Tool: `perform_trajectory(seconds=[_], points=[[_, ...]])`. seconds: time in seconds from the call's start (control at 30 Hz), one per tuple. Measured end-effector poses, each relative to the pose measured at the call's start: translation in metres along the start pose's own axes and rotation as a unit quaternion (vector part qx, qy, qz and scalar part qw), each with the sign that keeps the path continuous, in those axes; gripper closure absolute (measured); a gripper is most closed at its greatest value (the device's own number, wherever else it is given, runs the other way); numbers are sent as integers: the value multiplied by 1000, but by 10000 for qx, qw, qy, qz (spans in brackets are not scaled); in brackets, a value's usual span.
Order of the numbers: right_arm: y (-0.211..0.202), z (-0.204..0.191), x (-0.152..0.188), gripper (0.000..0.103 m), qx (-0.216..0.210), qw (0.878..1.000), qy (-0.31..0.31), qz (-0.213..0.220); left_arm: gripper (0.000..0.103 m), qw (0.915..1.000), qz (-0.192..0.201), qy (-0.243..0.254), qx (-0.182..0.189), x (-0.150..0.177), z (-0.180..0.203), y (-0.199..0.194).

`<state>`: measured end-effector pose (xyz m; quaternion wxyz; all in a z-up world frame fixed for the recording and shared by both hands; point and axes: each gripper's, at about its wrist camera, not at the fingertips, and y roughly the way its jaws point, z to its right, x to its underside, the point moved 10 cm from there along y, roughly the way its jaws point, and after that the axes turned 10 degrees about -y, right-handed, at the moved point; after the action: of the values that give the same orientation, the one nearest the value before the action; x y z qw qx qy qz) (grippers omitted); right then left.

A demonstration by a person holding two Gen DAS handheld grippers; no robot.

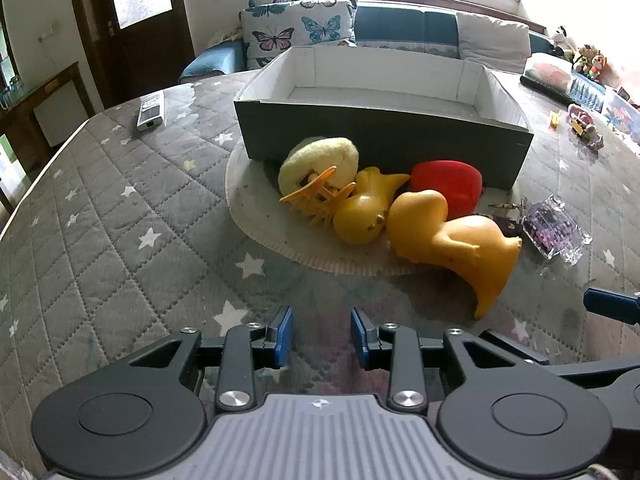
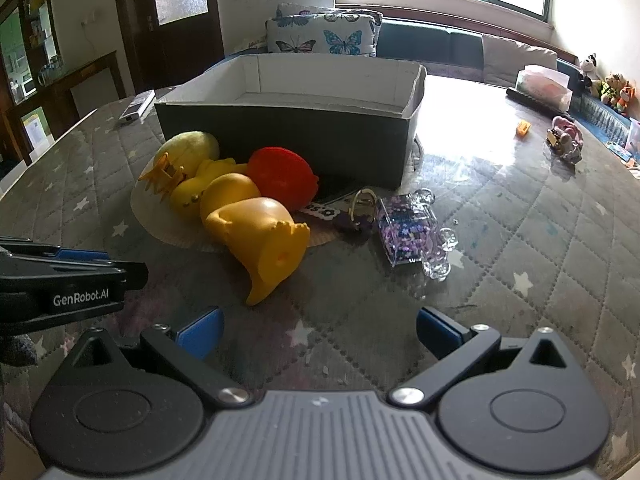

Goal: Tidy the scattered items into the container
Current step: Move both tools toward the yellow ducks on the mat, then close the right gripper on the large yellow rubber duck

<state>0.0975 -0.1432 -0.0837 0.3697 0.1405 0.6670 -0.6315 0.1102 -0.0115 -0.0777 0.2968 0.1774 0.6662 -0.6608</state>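
An open dark box with a white inside (image 1: pixel 380 136) (image 2: pixel 288 136) stands on the quilted table. In front of it lie a pale yellow plush (image 1: pixel 320 160) (image 2: pixel 188 148), an orange hair claw (image 1: pixel 316 196) (image 2: pixel 160 176), a small yellow duck (image 1: pixel 364 208) (image 2: pixel 192 192), a large yellow duck (image 1: pixel 452 236) (image 2: pixel 256 232), a red toy (image 1: pixel 448 186) (image 2: pixel 280 176), a keyring with a dark tag (image 2: pixel 344 208) and a clear purple hair clip (image 1: pixel 548 228) (image 2: pixel 408 232). My left gripper (image 1: pixel 320 332) is open and empty, short of the pile. My right gripper (image 2: pixel 320 328) is wide open and empty.
A round beige mat (image 1: pixel 256 208) lies under the toys. A remote (image 1: pixel 151 112) lies at the far left. Small toys (image 2: pixel 564 140) and a tissue pack (image 2: pixel 542 84) sit at the far right. A sofa with butterfly cushions (image 1: pixel 296 28) stands behind.
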Motion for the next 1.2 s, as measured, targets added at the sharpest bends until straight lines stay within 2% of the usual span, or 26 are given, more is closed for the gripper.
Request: perform_trajectory(seconds=[0.77,1.2], points=[[9,2,-9,0,-139,9999,-12,-11,69,9999,-97,64,-6,-13,3,12],[16,2,-12,7,-242,9997,-13,-9,69,9999,-146,57,-53,-16,1,19]])
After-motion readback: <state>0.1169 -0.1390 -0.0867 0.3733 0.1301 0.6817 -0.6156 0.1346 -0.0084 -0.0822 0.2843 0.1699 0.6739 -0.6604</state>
